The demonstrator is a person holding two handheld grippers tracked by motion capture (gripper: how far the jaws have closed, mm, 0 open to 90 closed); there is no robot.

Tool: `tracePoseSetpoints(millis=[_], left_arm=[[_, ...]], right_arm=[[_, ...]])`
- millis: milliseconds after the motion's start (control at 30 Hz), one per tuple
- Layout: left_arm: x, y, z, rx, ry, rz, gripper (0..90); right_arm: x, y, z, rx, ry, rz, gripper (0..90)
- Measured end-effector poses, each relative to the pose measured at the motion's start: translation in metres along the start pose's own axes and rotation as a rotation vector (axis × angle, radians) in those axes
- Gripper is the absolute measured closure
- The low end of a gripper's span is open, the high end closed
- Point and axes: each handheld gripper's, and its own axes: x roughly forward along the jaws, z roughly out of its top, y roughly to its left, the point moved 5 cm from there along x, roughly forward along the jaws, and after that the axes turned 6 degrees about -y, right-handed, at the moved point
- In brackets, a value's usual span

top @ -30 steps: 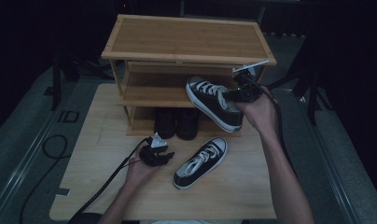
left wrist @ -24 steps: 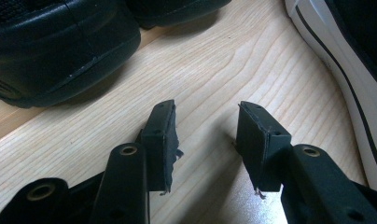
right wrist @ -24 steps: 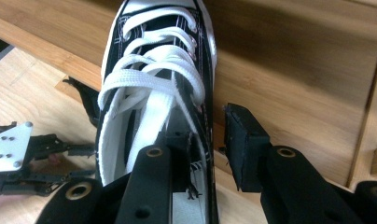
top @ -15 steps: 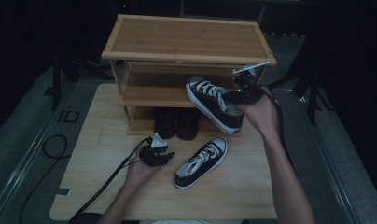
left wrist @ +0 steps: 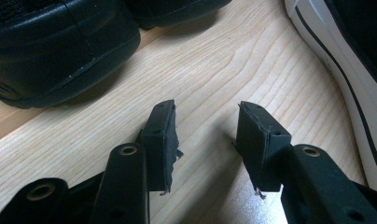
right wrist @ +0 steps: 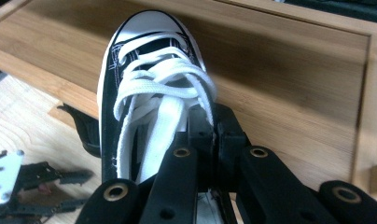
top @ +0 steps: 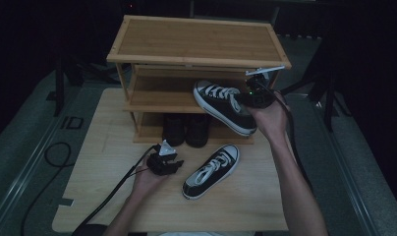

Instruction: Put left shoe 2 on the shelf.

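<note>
My right gripper (top: pixel 251 98) holds a black canvas sneaker with white laces (top: pixel 220 102) in the air before the rack's middle shelf (top: pixel 157 96), toe toward the shelf. In the right gripper view the jaws (right wrist: pixel 213 125) have just closed further and pinch the sneaker's (right wrist: pixel 144 70) upper edge beside the laces. Its twin sneaker (top: pixel 211 170) lies on the table. My left gripper (top: pixel 168 164) rests on the table left of it. That gripper (left wrist: pixel 205 126) is open, with bare wood between its pads and the twin's white sole (left wrist: pixel 345 60) to the right.
The bamboo shoe rack (top: pixel 191 42) stands at the table's far side. A pair of black shoes (top: pixel 186 129) sits on its bottom shelf, one close ahead of the left gripper (left wrist: pixel 56 46). Cables trail from both grippers. The table's edge (top: pixel 172 227) lies near the person.
</note>
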Motion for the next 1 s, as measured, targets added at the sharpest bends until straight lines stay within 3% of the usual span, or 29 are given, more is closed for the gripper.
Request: tracePoseSetpoints(millis=[200,367,633,867,1000], left_arm=[[0.000,0.000,0.000,0.002,0.000,0.000,57.9],[0.000,0.000,0.000,0.001,0.001,-0.001,57.9],[0.000,0.000,0.000,0.001,0.000,0.000,57.8],[0.000,0.000,0.000,0.001,0.000,0.001,57.9],[0.000,0.000,0.000,0.003,0.000,0.001,57.9]], right_arm=[[0.005,0.005,0.000,-0.004,-0.019,-0.023,87.5],[0.002,0.006,-0.002,-0.014,-0.026,0.003,77.5],[-0.012,0.008,-0.003,-0.057,-0.043,0.014,64.6],[-0.032,0.010,-0.006,-0.095,-0.065,0.021,59.0],[-0.041,0.008,-0.006,-0.084,-0.103,0.025,59.1]])
